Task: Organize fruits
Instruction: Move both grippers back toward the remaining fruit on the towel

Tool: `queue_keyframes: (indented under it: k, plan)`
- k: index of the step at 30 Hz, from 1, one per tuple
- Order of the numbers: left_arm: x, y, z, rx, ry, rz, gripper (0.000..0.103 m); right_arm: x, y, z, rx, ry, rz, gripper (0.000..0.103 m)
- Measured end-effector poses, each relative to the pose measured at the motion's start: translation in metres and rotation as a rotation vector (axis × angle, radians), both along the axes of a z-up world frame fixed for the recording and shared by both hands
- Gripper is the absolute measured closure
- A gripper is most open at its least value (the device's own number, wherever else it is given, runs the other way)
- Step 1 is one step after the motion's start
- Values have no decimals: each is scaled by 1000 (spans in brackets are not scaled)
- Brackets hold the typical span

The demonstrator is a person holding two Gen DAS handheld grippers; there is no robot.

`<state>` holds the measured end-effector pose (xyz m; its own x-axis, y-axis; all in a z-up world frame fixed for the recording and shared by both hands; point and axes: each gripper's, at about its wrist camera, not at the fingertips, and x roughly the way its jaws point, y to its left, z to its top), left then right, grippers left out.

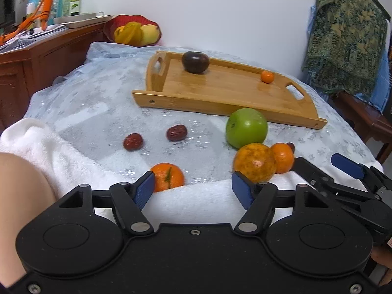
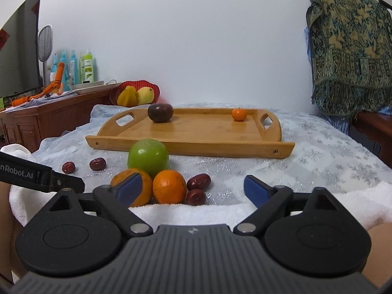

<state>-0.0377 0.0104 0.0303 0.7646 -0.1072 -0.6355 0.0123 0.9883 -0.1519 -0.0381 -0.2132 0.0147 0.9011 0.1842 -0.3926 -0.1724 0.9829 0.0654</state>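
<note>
While both grippers hang above the white towel [image 1: 61,161] at the near edge of the table, most of the fruit still lies loose on the cloth. Furthest left sit two red dates [image 1: 133,142], well apart from the rest. Next comes the small tangerine [image 1: 169,177], just beyond the left gripper [image 1: 193,189], whose blue pads stand partly open with nothing between them. Right of that, the speckled orange [image 1: 254,162], a smoother orange [image 2: 169,186] and the green apple [image 1: 246,128] crowd together, touching or nearly so, with two more dates [image 2: 199,181] tucked beside them. The right gripper [image 2: 193,188] is open wide and empty, its left pad in front of the speckled orange. Beyond everything, the wooden tray [image 2: 201,147] holds only a dark round fruit [image 2: 160,112] and a tiny mandarin [image 2: 239,114].

I judge the cluster to be the main hazard: closing on one orange could nudge its neighbours, and round fruit may roll off the towel edge. The two grippers are also close enough to collide.
</note>
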Motion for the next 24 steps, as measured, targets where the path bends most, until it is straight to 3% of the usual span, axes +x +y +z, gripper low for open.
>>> queue_keyframes:
  k: [1, 3, 7, 18, 24]
  plan:
    - [-1, 0, 0, 12, -8, 13, 44, 1, 0, -1, 1, 7, -9, 21]
    - [-1, 1, 1, 35, -24, 38, 50, 4, -2, -2, 2, 28, -29, 41]
    - [2, 2, -1, 86, -26, 64, 57, 11, -2, -8, -11, 81, -39, 60]
    - [11, 7, -16, 77, 21, 64, 61, 16, 3, -11, -31, 81, -24, 63]
    - [12, 2, -24, 91, 28, 61, 61, 14, 1, -11, -30, 70, -79, 70]
